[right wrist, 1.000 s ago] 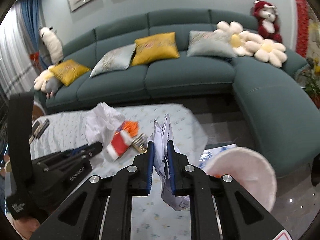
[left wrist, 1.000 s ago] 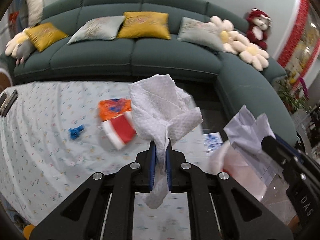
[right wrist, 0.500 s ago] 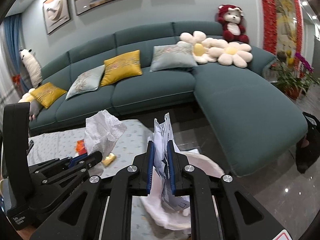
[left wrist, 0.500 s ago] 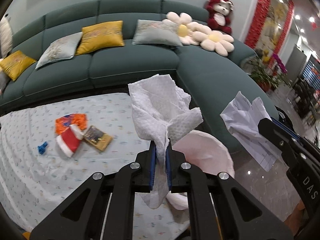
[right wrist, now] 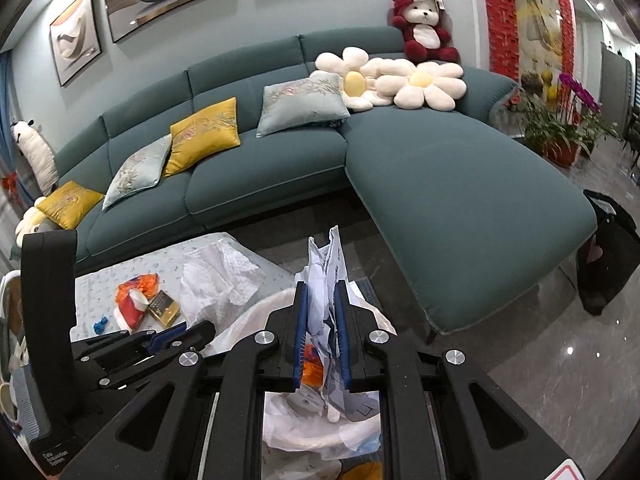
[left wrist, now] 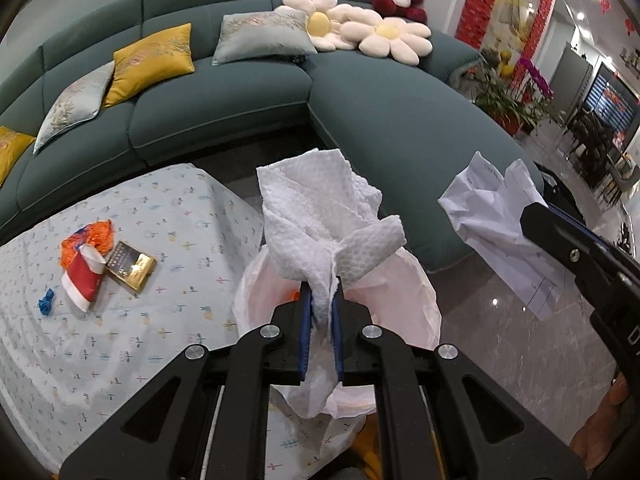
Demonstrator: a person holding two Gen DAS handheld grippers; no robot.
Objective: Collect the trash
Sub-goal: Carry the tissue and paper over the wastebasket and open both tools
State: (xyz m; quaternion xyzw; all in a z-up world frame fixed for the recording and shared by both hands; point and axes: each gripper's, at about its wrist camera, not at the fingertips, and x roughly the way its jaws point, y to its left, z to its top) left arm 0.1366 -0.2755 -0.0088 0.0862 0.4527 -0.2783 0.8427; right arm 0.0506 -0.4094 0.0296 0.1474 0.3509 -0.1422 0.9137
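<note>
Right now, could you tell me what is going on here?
A person is clearing trash with two handheld grippers. The left gripper is shut on a crumpled white paper towel, and the right gripper is shut on crumpled printed paper. Both hang over the white-lined trash bin beside the table. A red paper cup, orange wrapper and gold box lie on the tablecloth.

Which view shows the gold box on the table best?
The left wrist view: the gold box lies unobstructed beside the red paper cup. The right wrist view shows it smaller, farther off, near the tissue.
</note>
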